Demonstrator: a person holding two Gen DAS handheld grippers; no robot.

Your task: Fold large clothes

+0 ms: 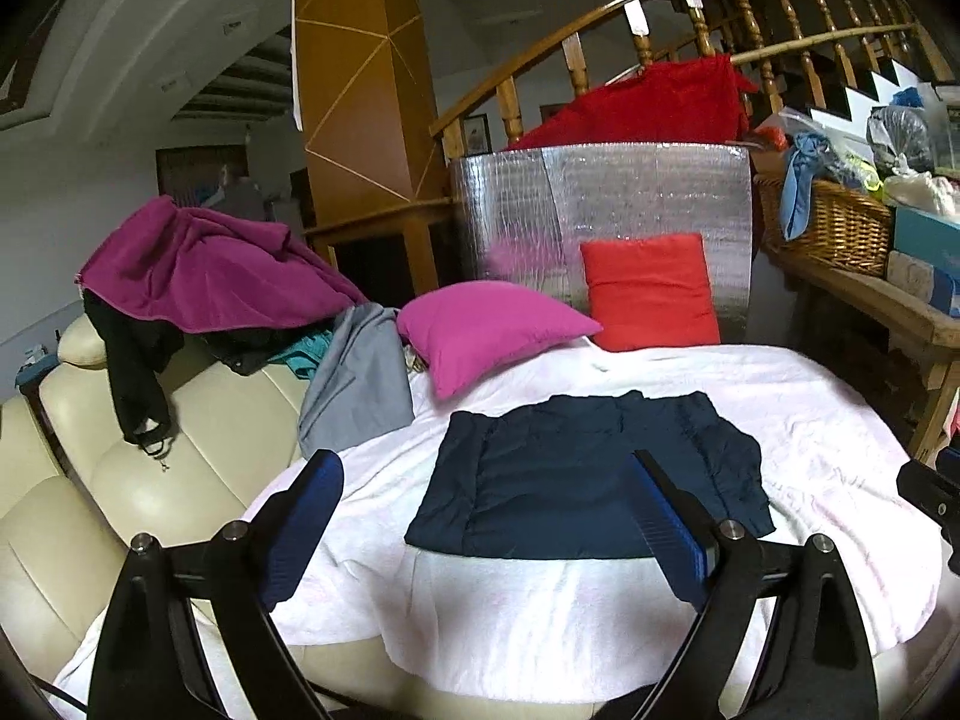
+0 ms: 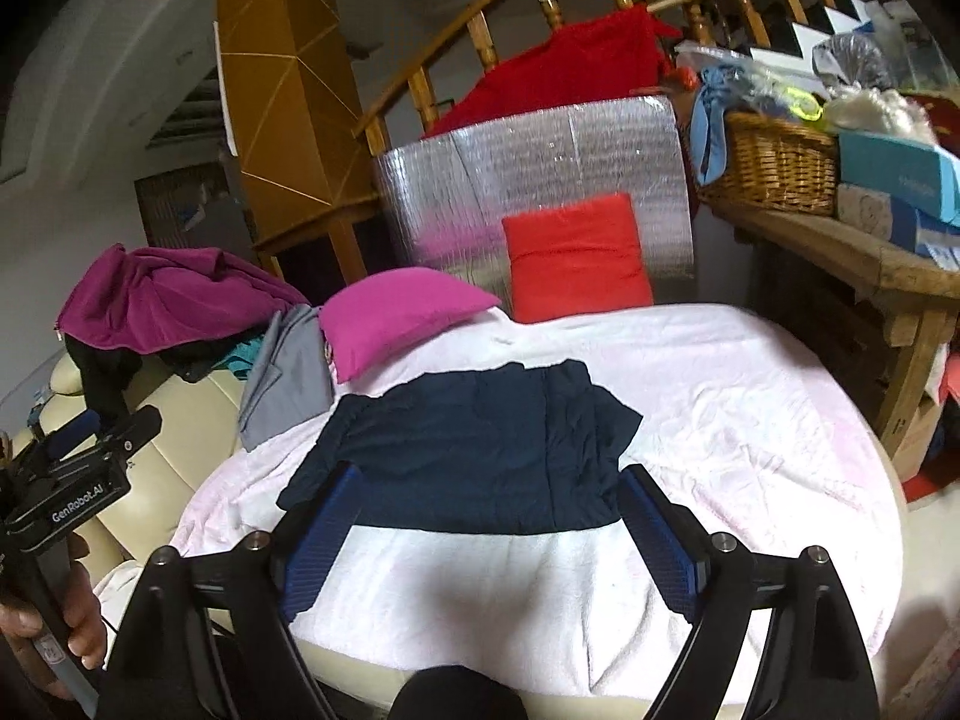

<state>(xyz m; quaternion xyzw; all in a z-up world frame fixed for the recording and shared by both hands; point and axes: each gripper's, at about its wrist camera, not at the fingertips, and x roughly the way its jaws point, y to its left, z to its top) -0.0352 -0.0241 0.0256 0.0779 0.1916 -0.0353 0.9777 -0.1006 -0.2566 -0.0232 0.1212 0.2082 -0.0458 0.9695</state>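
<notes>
A dark navy garment [image 1: 576, 474] lies folded into a flat rectangle on the white blanket [image 1: 810, 420]; it also shows in the right wrist view [image 2: 474, 456]. My left gripper [image 1: 486, 516] is open and empty, held above the blanket just in front of the garment. My right gripper [image 2: 486, 528] is open and empty, hovering over the garment's near edge. The left gripper's body shows at the left edge of the right wrist view [image 2: 78, 480], held in a hand.
A magenta pillow [image 1: 492, 330] and a red pillow [image 1: 651, 291] lie behind the garment against a silver foil panel [image 1: 630, 198]. A grey garment [image 1: 360, 378], a purple one [image 1: 204, 264] and a black one [image 1: 135, 372] are heaped on the cream sofa [image 1: 150, 480]. A wicker basket [image 1: 834, 228] sits on a wooden bench at right.
</notes>
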